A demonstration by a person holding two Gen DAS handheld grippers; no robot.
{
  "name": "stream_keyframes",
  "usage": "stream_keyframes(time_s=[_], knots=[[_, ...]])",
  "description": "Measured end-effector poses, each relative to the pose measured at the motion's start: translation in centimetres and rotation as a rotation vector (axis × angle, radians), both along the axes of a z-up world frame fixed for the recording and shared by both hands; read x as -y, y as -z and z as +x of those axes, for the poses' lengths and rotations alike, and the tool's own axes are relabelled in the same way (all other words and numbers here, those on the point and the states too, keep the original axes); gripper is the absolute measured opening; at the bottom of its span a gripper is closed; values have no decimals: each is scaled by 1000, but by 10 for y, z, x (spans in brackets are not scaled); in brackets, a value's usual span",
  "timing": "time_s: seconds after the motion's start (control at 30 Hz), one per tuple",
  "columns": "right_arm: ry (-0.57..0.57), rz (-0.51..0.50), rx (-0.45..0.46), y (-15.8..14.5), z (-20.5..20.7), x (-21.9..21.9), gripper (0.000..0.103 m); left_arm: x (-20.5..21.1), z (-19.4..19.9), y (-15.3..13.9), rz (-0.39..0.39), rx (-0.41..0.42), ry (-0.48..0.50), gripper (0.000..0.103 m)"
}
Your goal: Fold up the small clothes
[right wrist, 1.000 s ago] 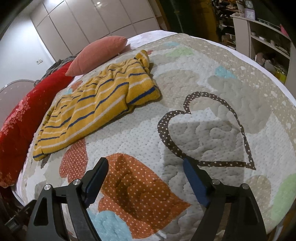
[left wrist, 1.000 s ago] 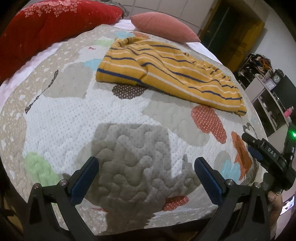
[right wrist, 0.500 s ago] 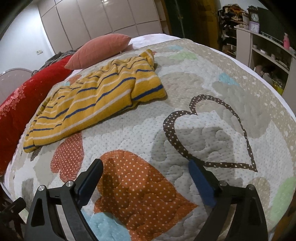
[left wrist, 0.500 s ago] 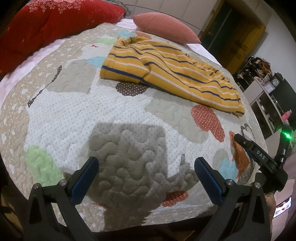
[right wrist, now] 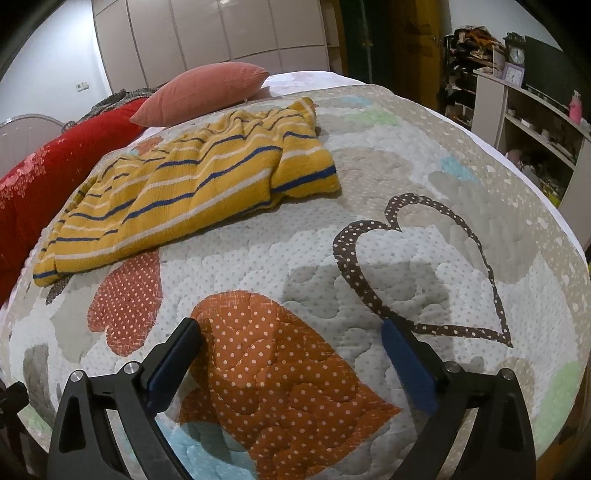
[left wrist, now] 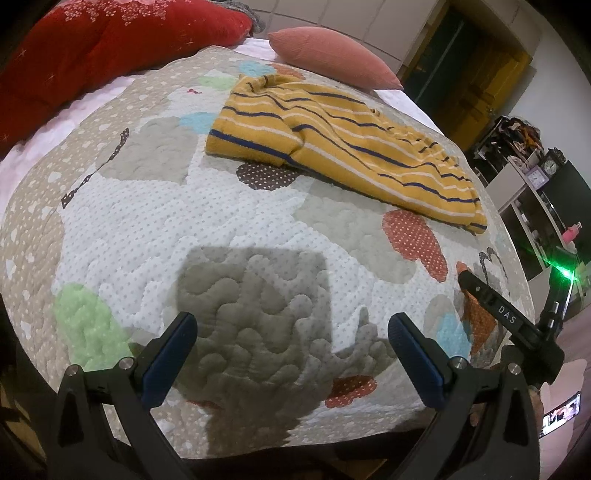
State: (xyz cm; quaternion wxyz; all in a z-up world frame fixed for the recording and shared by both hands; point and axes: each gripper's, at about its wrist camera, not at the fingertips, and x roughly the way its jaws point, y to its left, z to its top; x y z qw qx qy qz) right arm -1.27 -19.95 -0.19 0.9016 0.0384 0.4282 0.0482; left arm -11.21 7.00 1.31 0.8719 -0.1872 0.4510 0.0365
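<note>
A yellow garment with blue and white stripes (left wrist: 343, 147) lies rumpled and partly folded on the quilted bedspread (left wrist: 184, 221), toward the far side. It also shows in the right wrist view (right wrist: 184, 192). My left gripper (left wrist: 291, 325) is open and empty, low over the near edge of the bed, well short of the garment. My right gripper (right wrist: 291, 328) is open and empty over an orange heart patch; its black body shows at the right of the left wrist view (left wrist: 509, 321).
A pink pillow (left wrist: 332, 51) and a red blanket (left wrist: 92, 48) lie at the head of the bed. White shelves with clutter (right wrist: 535, 122) stand past the bed's right side. A wardrobe (right wrist: 207, 33) lines the far wall.
Both grippers have moved a little forward toward the garment, which looks larger and nearer in both views. The garment itself has not moved. Both stay open.
</note>
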Motion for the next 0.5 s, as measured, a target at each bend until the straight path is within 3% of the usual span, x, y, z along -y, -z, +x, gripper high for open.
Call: stream_keyframes(time_s=[0.5], knots=[[-4, -41, 22, 2, -5, -7, 102, -3, -3, 5, -5, -9, -6, 103]])
